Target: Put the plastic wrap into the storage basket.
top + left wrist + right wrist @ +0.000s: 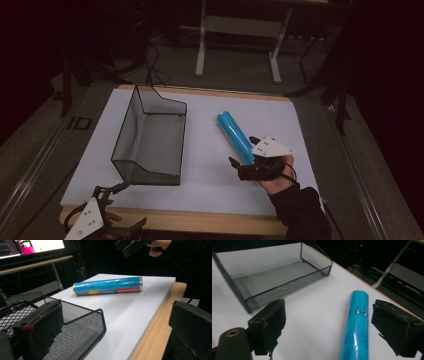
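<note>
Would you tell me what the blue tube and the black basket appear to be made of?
The blue tube looks wrapped in glossy plastic film: it shows highlights and printed labels. The black basket appears to be matte black wire mesh on a wire frame, since the table shows through it.

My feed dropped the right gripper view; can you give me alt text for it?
A blue plastic-wrapped cylindrical roll lies on the white table top between the right gripper's two open black jaws, nearer the right-hand one and untouched. Behind, to the left, stands an empty black wire-mesh tray.
</note>
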Available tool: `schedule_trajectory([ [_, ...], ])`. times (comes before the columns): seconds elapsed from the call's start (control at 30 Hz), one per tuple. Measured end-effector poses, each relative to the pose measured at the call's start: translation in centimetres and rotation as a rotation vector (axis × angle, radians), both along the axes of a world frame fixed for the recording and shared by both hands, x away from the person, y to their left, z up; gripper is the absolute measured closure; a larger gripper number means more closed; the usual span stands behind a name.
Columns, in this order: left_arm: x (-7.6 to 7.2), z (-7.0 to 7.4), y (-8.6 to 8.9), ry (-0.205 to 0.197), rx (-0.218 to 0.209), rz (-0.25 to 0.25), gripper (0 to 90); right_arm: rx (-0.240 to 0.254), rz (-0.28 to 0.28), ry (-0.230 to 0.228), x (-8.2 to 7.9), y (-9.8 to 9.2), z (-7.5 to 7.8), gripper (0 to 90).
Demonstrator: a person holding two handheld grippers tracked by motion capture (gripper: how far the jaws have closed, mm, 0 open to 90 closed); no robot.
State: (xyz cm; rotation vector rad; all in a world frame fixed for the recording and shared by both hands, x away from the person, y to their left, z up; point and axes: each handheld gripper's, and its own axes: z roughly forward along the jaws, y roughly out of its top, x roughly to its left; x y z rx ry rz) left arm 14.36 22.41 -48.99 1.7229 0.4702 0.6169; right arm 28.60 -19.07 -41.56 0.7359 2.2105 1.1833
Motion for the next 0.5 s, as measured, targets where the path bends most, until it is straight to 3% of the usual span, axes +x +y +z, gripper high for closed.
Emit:
schedule_trajectory([
  [0.5,0.0,0.0,0.0,0.007,0.0,-0.005,0.2,-0.03,-0.088,0.107,5.5,-0.5,-2.5,12.3],
])
